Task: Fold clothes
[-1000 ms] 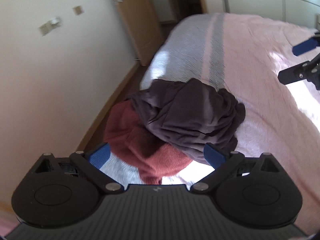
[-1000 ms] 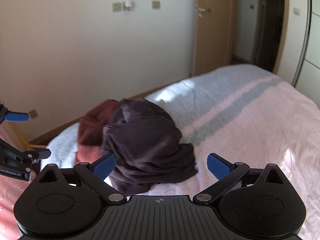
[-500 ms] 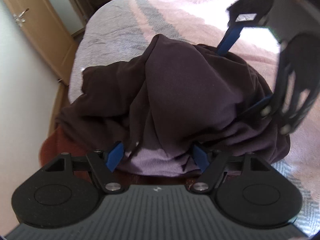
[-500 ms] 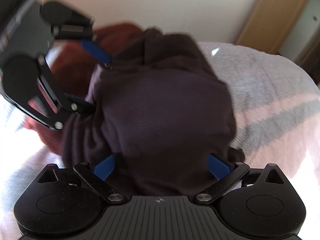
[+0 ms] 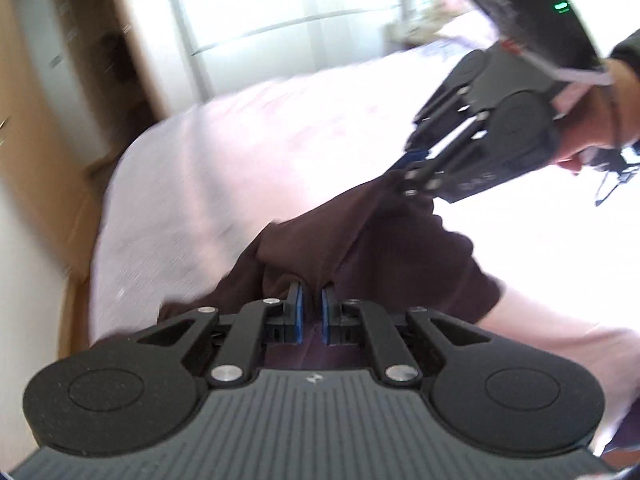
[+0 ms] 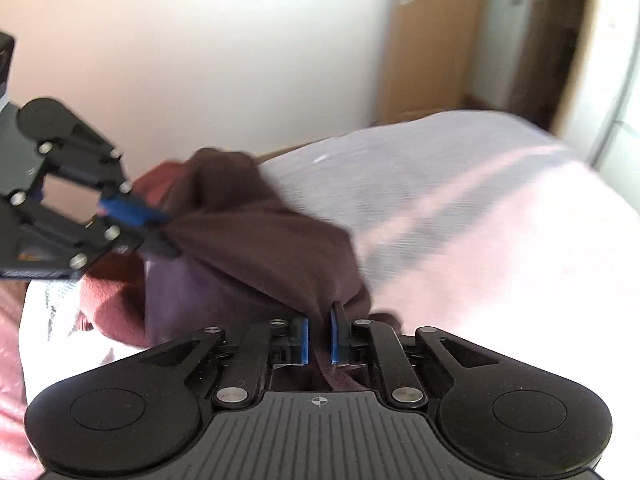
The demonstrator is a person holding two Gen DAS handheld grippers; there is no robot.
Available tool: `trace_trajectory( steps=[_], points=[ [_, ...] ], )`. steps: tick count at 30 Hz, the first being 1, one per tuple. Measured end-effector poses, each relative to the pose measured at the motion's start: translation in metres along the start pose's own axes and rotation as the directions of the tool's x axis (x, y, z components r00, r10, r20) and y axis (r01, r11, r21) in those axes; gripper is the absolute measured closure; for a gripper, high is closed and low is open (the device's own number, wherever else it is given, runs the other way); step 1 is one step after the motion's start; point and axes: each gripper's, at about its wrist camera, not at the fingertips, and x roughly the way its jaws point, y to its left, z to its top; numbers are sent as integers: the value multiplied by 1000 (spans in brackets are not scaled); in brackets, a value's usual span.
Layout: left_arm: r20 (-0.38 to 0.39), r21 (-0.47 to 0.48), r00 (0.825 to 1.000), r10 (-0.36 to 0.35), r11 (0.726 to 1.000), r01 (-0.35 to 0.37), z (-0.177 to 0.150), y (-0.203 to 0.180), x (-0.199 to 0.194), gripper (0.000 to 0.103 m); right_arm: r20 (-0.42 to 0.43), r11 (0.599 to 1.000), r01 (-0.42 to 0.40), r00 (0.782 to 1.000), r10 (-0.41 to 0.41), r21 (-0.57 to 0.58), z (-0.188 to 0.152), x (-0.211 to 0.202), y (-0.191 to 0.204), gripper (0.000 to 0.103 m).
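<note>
A dark purple garment (image 5: pixel 392 252) hangs stretched between my two grippers above the bed. My left gripper (image 5: pixel 311 304) is shut on one edge of it. My right gripper (image 6: pixel 319 334) is shut on another edge of the same garment (image 6: pixel 256 240). The right gripper also shows in the left wrist view (image 5: pixel 416 172), and the left gripper in the right wrist view (image 6: pixel 160 228). A rust-red garment (image 6: pixel 108 300) lies crumpled on the bed under the purple one.
The bed has a pink and grey striped cover (image 6: pixel 480 216) that spreads to the right. A cream wall (image 6: pixel 200 60) and a wooden door (image 6: pixel 424 48) stand beyond the bed. White wardrobe doors (image 5: pixel 280 20) stand at the far side.
Both grippers closed on the dark purple garment and lifted it off the pile. The garment now hangs stretched between them, and the red garment is uncovered.
</note>
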Motion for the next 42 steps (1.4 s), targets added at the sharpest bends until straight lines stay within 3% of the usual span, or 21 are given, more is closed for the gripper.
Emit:
trace_trajectory(
  steps=[3, 7, 9, 10, 12, 14, 16, 18, 21, 23, 26, 27, 28, 29, 30, 31, 32, 34, 37, 40, 42],
  points=[
    [32, 32, 991, -132, 991, 131, 35, -86, -10, 98, -13, 995, 76, 997, -76, 61, -56, -84, -34, 96],
    [27, -3, 954, -297, 955, 298, 59, -195, 7, 98, -93, 966, 210, 976, -197, 152, -147, -175, -68, 96],
    [-11, -15, 941, -339, 941, 339, 61, -240, 21, 91, -167, 935, 292, 951, -261, 199, -199, -209, -87, 95],
    [-51, -12, 940, -337, 942, 337, 57, -255, 28, 78, -222, 914, 341, 930, -294, 218, -225, -220, -96, 95],
    [-130, -6, 935, -331, 943, 333, 49, -287, 40, 71, -287, 882, 409, 896, -339, 235, -266, -241, -105, 95],
    [-203, 14, 934, -292, 953, 302, 37, -293, 51, 68, -327, 853, 457, 870, -369, 252, -304, -260, -112, 95],
    [-263, 48, 933, -246, 962, 268, 22, -282, 65, 59, -345, 847, 450, 872, -348, 282, -324, -272, -113, 82],
    [-307, 93, 931, -198, 967, 237, 17, -270, 86, 55, -343, 860, 419, 885, -315, 292, -332, -275, -103, 25],
    [-321, 213, 939, -126, 956, 201, 5, -258, 108, 45, -333, 897, 349, 908, -253, 270, -326, -246, -85, 22],
    [-314, 302, 944, -105, 931, 204, 5, -253, 136, 43, -352, 926, 318, 906, -234, 205, -326, -224, -72, 22],
    [-328, 392, 935, -138, 880, 268, -6, -244, 168, 42, -374, 957, 276, 900, -224, 92, -331, -185, -54, 22],
    [-353, 409, 922, -161, 859, 307, -11, -242, 178, 46, -386, 962, 266, 895, -224, 57, -334, -174, -50, 22],
    [-393, 416, 900, -191, 836, 359, -15, -241, 187, 67, -405, 966, 257, 886, -224, 29, -337, -161, -48, 22],
    [-428, 413, 877, -218, 816, 404, -18, -239, 192, 80, -433, 969, 246, 876, -214, 18, -342, -148, -49, 23],
    [-435, 405, 869, -237, 810, 424, -17, -235, 191, 95, -462, 972, 233, 865, -197, 21, -345, -138, -52, 41],
    [-423, 398, 871, -249, 812, 426, -14, -231, 186, 102, -480, 974, 221, 860, -176, 39, -346, -133, -56, 70],
    [-409, 377, 873, -265, 822, 427, -9, -224, 179, 103, -473, 973, 217, 867, -156, 76, -343, -136, -61, 100],
    [-372, 310, 878, -300, 852, 422, 5, -205, 160, 103, -424, 962, 221, 896, -135, 162, -332, -157, -68, 100],
    [-263, 213, 902, -342, 891, 400, 37, -172, 123, 103, -313, 919, 221, 943, -115, 326, -312, -209, -78, 100],
    [-105, 165, 935, -338, 922, 351, 87, -141, 88, 103, -204, 885, 229, 966, -156, 406, -284, -271, -78, 103],
    [-2, 173, 944, -329, 930, 324, 127, -128, 74, 103, -103, 855, 211, 977, -184, 474, -265, -317, -83, 103]
  ],
)
